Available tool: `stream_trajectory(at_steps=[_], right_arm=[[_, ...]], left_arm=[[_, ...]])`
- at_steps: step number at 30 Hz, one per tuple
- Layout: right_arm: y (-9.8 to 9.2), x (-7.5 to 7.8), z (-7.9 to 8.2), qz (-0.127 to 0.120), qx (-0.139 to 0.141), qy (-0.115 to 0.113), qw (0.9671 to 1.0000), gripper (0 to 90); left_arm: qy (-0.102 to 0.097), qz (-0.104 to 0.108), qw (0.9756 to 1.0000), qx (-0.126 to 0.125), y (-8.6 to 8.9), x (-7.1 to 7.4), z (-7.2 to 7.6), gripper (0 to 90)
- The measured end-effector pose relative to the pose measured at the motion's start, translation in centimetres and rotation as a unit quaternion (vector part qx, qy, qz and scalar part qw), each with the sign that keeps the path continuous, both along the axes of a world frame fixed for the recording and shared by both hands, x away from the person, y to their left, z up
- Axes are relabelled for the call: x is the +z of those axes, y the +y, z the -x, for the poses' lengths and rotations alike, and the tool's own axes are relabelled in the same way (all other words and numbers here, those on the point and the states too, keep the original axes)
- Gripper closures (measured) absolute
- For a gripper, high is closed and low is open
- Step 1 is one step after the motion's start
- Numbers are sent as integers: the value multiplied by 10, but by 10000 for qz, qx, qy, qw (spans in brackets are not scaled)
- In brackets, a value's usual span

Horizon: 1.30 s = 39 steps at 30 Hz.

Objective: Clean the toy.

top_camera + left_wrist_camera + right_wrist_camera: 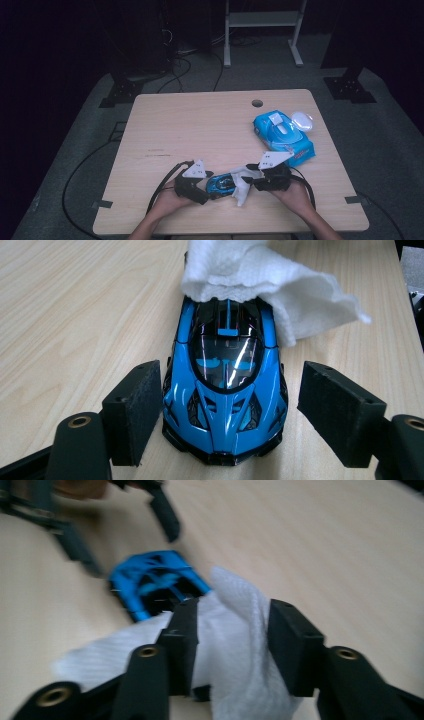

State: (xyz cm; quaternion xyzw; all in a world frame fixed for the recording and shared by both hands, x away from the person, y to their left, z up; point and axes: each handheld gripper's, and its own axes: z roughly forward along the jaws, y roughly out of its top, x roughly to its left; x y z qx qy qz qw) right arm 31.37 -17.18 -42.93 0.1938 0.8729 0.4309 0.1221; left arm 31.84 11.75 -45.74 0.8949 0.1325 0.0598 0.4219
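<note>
— Wooden table (200, 120), pale and mostly bare; what's that blue bundle at the far right?

— A pack of wipes (285, 132), I think, with a white lid (302, 120) beside it; it's too dim to be sure.

— And near the person?

— The blue toy car (220, 185) sits on the table at the near edge, nose between the left gripper (225, 410) jaws, which stand apart without pressing, probably to steady it.

— The right gripper (232, 640)?

— Its jaws are spread too, with the white cloth (230, 630) lying loose between them, draped over the car's tail for wiping. The rear of the car is hidden beneath it.
</note>
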Motion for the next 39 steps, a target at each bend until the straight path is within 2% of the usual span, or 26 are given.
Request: stream_trajectory(at_steps=[1, 2, 3, 4, 5, 6, 8, 10, 13, 15, 16, 18, 19, 20, 21, 22, 24, 27, 33, 34, 35, 37, 39], right_arm=[[1, -1, 1, 5, 135, 106, 9999, 475], [1, -1, 1, 5, 135, 106, 9999, 475], [4, -5, 3, 99, 366, 212, 9991, 446], [4, -5, 3, 99, 366, 212, 9991, 446], [9, -9, 5, 297, 531, 108, 9981, 434], [11, -11, 6, 381, 574, 44, 9976, 438], [15, -14, 5, 441, 590, 18, 9973, 465], [16, -15, 5, 454, 588, 17, 9972, 496], [18, -18, 0, 464, 509, 67, 9976, 642], [17, -19, -3, 397, 463, 223, 9979, 690], [17, -20, -4, 337, 411, 330, 9980, 720], [17, -21, -5, 305, 386, 403, 9980, 749], [16, -22, -4, 317, 327, 356, 9983, 796], [16, -22, -4, 317, 327, 356, 9983, 796], [13, -22, -4, 317, 254, 402, 9984, 825], [13, -22, -4, 317, 254, 402, 9984, 825], [8, -22, -7, 222, 158, 575, 9980, 849], [8, -22, -8, 225, 124, 617, 9978, 861], [3, -23, -8, 137, 20, 722, 9973, 866], [3, -23, -8, 147, 6, 718, 9973, 867], [2, -23, -8, 175, -16, 702, 9974, 867], [1, -22, -7, 227, -59, 688, 9974, 868], [0, -21, -5, 255, -86, 645, 9976, 868]], left_arm=[[2, 7, 10000, -7, 0, 0, 0, 248], [2, 7, 10000, -7, 0, 0, 0, 242], [14, 19, 10000, 3, 0, -1, 0, 230], [14, 19, 10000, 3, 0, -1, 0, 220], [54, -18, 10000, 7, -2, -2, 0, 205], [54, -18, 10000, 7, -2, -2, 0, 200], [92, -125, 9999, -14, -4, -5, 0, 175], [115, -142, 9998, -17, -5, -6, 0, 155], [155, -250, 9996, 30, -7, -9, -2, 110], [95, -473, 9988, 120, -6, -12, -4, 99], [114, -503, 9985, 181, -5, -13, -6, 93], [150, -476, 9985, 212, -4, -14, -7, 92], [282, -490, 9982, 189, -1, -14, -9, 92], [282, -490, 9982, 189, -1, -14, -9, 101], [385, -434, 9982, 166, -1, -16, -9, 129], [385, -434, 9982, 166, -1, -16, -9, 139], [434, -475, 9978, 130, -3, -17, -11, 139], [473, -415, 9980, 100, -6, -18, -13, 139], [331, -420, 9986, 56, -15, -20, -13, 142], [329, -376, 9987, -26, -16, -19, -13, 168], [242, -392, 9989, -101, -18, -19, -12, 231], [131, -457, 9987, -160, -22, -17, -11, 250], [176, -539, 9981, -222, -24, -16, -13, 255]])
